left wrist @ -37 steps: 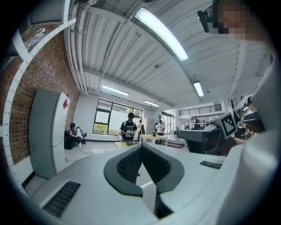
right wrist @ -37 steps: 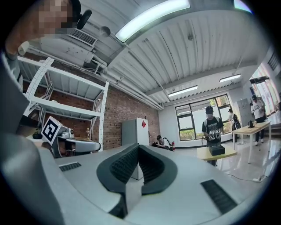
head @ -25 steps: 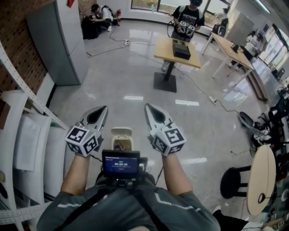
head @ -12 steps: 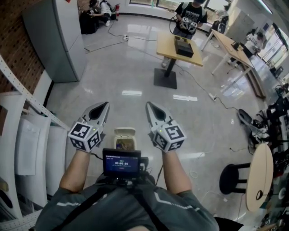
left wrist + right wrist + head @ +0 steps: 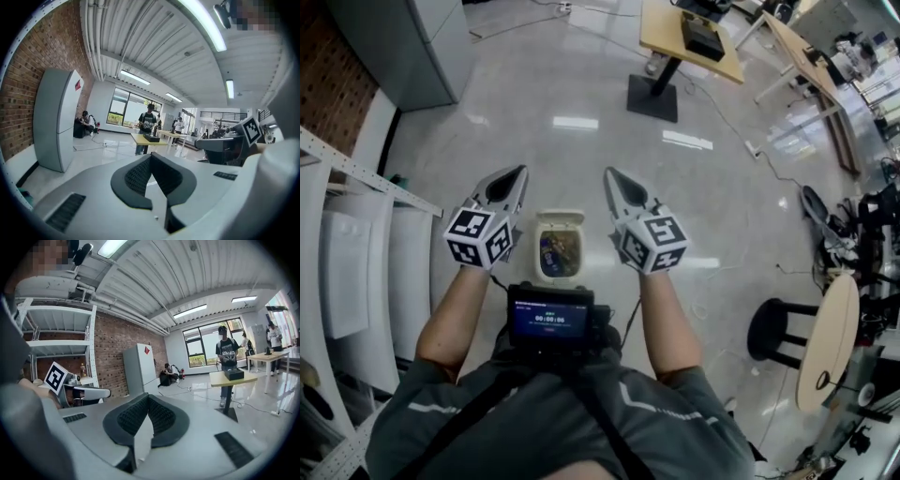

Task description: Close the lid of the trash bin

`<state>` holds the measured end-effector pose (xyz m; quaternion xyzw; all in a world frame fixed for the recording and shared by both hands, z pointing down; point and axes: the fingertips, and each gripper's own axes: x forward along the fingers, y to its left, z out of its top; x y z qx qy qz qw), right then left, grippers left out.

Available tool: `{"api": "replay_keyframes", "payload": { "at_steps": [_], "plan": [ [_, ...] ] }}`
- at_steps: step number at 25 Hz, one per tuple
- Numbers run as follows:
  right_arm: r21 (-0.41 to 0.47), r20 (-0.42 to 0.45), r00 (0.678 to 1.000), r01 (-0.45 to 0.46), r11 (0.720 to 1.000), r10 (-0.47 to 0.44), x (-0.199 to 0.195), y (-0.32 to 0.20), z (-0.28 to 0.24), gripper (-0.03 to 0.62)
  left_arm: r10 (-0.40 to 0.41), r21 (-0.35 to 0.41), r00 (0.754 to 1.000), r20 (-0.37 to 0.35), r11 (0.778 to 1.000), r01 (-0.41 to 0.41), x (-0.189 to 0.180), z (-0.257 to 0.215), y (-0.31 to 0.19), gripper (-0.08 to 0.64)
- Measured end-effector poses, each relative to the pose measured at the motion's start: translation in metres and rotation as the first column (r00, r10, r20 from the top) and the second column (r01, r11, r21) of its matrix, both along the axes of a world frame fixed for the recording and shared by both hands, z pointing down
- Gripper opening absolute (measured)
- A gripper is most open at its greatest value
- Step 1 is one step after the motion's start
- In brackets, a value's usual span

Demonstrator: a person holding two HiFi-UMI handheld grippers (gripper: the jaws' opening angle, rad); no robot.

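Contents of the small white open-lidded trash bin [image 5: 560, 251] between the tools are indistinct. Both the left tool [image 5: 516, 174] and the right tool [image 5: 611, 176] are pinched together, empty.

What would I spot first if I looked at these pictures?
Two grey grippers with black-and-white marker cubes stick out in front of the person: the left gripper and the right gripper, both shut and empty. Between them, down on the shiny floor, stands a small white trash bin, its lid flipped open and rubbish showing inside.
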<state>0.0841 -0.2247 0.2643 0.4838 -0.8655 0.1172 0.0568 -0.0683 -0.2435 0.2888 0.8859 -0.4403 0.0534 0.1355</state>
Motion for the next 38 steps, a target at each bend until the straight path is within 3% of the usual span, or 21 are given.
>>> {"api": "replay_keyframes", "payload": {
  "at_steps": [4,12,20,29,38],
  "plan": [
    [-0.102,-0.006,1.000,0.010,0.995,-0.011,0.003,-0.007,0.047,-0.006,0.007,-0.118,1.000,0.015,0.993,-0.005,0.010,0.057,-0.004,-0.006],
    [-0.264,-0.043,0.998,0.031,0.964,-0.043,0.001,-0.019,0.151,-0.006,0.038,-0.264,0.997,0.071,0.964,-0.018,0.020,0.148,-0.008,-0.006],
    [-0.422,-0.068,0.997,0.014,0.906,-0.047,0.000,-0.030,0.267,-0.006,0.062,-0.366,0.984,0.168,0.931,0.004,0.025,0.250,-0.024,-0.006],
    [-0.577,-0.041,0.999,-0.006,0.816,-0.022,-0.003,-0.036,0.366,-0.006,0.105,-0.513,0.971,0.216,0.858,0.022,0.031,0.356,-0.028,-0.006],
    [-0.633,-0.051,0.999,-0.022,0.774,-0.014,-0.007,-0.046,0.411,-0.006,0.124,-0.572,0.968,0.217,0.820,0.023,0.036,0.394,-0.030,-0.005]
  ]
}}
